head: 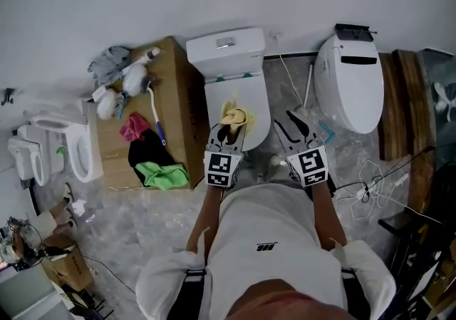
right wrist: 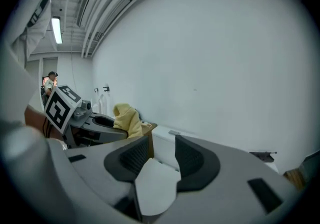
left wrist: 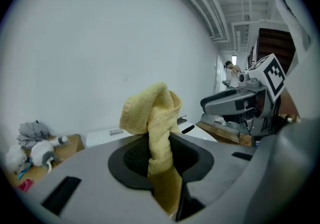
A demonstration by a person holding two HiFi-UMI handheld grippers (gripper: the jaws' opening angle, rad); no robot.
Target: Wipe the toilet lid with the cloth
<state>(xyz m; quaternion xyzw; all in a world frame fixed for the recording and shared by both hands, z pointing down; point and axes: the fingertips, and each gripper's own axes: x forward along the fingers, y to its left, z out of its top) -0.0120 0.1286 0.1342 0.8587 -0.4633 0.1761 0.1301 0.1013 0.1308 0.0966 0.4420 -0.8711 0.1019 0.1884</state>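
My left gripper (head: 229,128) pinches its jaws tight on the nubby yellow terry cloth (head: 237,115), bunched over the smooth, rounded white toilet lid (head: 258,101), while my right gripper (head: 294,126) hangs parted and empty beside the lid's right edge.

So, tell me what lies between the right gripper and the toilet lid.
In the head view, only bare marble floor separates the open right gripper from the toilet lid.

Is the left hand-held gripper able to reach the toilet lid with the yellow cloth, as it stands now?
Probably yes. The left hand-held gripper holds the yellow cloth just above the closed toilet lid, and nothing appears to lie between them.
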